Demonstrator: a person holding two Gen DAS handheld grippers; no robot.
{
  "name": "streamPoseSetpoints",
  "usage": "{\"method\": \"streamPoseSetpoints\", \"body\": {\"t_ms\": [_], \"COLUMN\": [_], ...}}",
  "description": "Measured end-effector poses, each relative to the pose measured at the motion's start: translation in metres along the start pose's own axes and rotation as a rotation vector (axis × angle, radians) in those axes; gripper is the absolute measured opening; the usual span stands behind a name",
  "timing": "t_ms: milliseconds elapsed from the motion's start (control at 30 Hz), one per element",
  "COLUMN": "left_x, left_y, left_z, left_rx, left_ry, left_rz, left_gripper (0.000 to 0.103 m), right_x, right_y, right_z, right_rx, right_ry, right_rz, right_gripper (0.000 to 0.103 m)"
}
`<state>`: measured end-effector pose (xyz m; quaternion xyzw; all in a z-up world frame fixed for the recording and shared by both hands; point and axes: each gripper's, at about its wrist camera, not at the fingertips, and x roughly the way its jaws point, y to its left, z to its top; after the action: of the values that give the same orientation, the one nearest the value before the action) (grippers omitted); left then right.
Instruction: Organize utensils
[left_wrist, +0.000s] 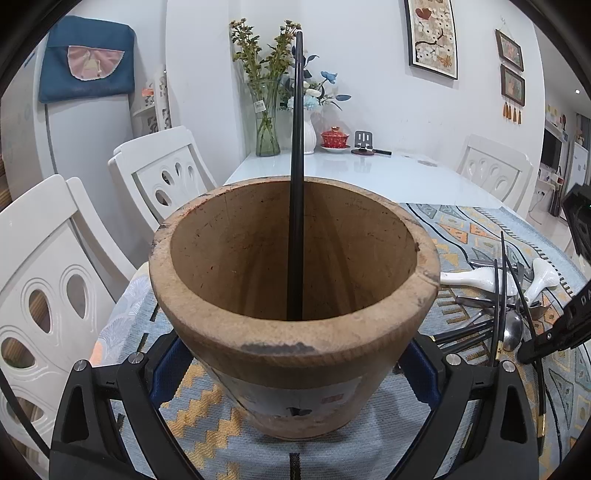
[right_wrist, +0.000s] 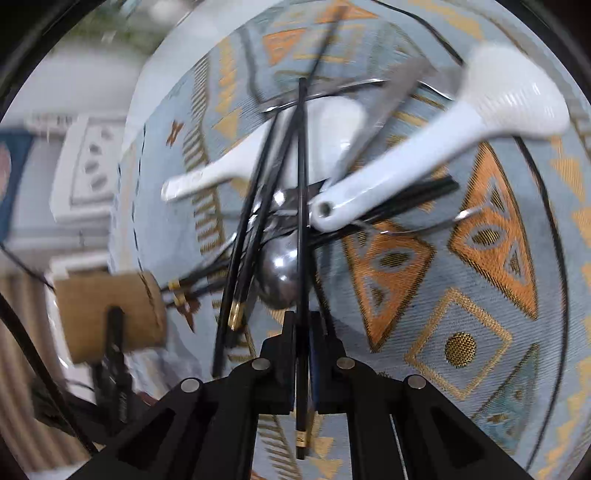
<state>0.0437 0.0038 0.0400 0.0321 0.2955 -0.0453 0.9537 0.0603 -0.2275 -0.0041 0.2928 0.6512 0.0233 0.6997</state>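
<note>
- Pot, rough tapered wood, is clamped at frame centre by the left gripper; one chopstick stands inside.
- A thin, glossy black chopstick is pinched in the right gripper, above the pile at mid-frame.
- It should be lifted straight, clear of the tangled neighbours, then dropped in tip-first.

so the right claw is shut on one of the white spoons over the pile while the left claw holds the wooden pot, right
Not quite. The right claw is shut on a black chopstick, not a white spoon; the spoons lie in the pile, as the right wrist view shows. The left claw does hold the wooden pot.
</note>
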Motion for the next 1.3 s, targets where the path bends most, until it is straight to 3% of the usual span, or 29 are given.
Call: {"method": "streamPoseSetpoints", "body": {"t_ms": [133, 533, 1300], "left_x": [0.0, -0.004, -0.01], "left_y": [0.001, 0.001, 0.003], "left_z": [0.0, 0.0, -0.001], "left_rx": [-0.002, -0.008, -0.021], "left_ry": [-0.001, -0.023, -0.053], "left_rz": [-0.003, -0.009, -0.028], "left_gripper": [0.097, 0.097, 0.097], "right_x": [0.0, 0.006, -0.055], "right_y": [0.027, 0.039, 0.137], "right_z": [-0.014, -0.035, -0.035], "right_rx": [-0.13, -0.185, -0.452], "right_ry": [0.028, 0.048, -0.162], "right_rz": [-0.022, 0.039, 0.127], "right_gripper": [0.005, 0.005, 0.005]}}
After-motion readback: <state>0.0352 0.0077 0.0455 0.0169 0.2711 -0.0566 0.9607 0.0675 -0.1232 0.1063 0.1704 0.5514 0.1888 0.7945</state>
